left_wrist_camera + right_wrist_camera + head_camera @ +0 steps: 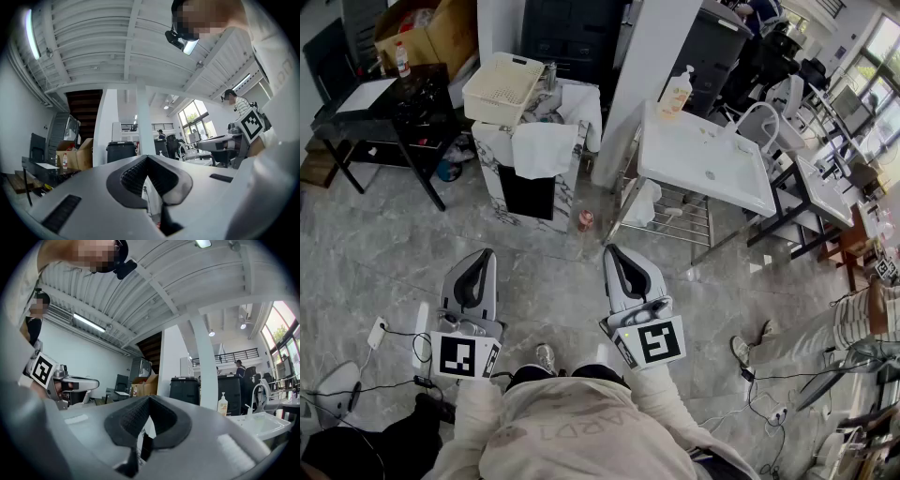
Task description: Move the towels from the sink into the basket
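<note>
A white sink (703, 159) stands on a metal frame at the upper right; I cannot make out a towel in its basin. A cream basket (503, 89) sits on top of a marbled cabinet at upper centre, and a white towel (542, 148) hangs down the cabinet's front below it. Both grippers are held close to my body, well short of the sink and the basket. The left gripper (483, 253) (146, 157) is shut and holds nothing. My right gripper (611, 249) (149, 397) is also shut and holds nothing. The sink (262, 423) shows low at the right in the right gripper view.
A soap bottle (677, 94) and a tap (750, 122) stand at the sink's back edge. There is a black table (384, 112) at the left and a cardboard box (431, 33) behind it. A small can (585, 220) stands on the floor, and cables (394, 375) lie at lower left.
</note>
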